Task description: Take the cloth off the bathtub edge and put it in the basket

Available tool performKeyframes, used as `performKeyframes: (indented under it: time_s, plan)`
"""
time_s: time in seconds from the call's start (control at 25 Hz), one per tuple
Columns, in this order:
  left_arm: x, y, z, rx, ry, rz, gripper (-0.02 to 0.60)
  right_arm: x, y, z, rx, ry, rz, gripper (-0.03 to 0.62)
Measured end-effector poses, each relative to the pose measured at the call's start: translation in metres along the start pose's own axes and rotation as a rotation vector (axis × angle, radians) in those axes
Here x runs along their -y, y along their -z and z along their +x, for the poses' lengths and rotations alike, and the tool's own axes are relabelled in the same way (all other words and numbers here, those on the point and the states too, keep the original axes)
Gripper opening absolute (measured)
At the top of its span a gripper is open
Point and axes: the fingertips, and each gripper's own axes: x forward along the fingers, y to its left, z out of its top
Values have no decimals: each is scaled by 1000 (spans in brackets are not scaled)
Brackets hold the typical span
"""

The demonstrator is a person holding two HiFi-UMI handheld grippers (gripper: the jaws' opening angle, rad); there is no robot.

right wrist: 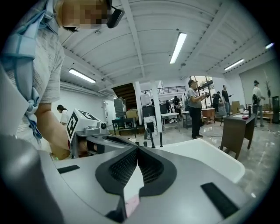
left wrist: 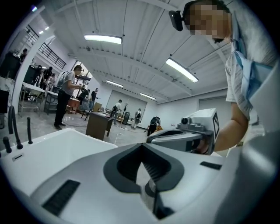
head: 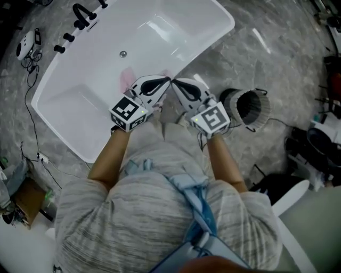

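Note:
A pink cloth lies on the near side of the white bathtub, partly hidden under my grippers. The left gripper and the right gripper hover over the tub's near edge, tips almost touching each other. In the left gripper view, the left gripper has its jaws shut with nothing between them, and the right gripper shows beyond. The right gripper is shut too, and a bit of pink cloth shows below its jaws. The round dark basket stands on the floor to the right.
Black taps stand at the tub's far left corner. Cables and a small device lie on the marble floor at left. Dark equipment crowds the right side. People and desks stand far off in the room.

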Motion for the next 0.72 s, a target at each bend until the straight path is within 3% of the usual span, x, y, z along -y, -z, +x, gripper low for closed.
performKeyframes:
  time_s: [0.32,0.72]
  plan:
    - [-39,45,-20,-65,-99,-56,3,-9,38,48,-101,-113,-7,3]
    - [-77,109,-45,-158,-124,-146,8,-17,103,103,-259,-175,9,5]
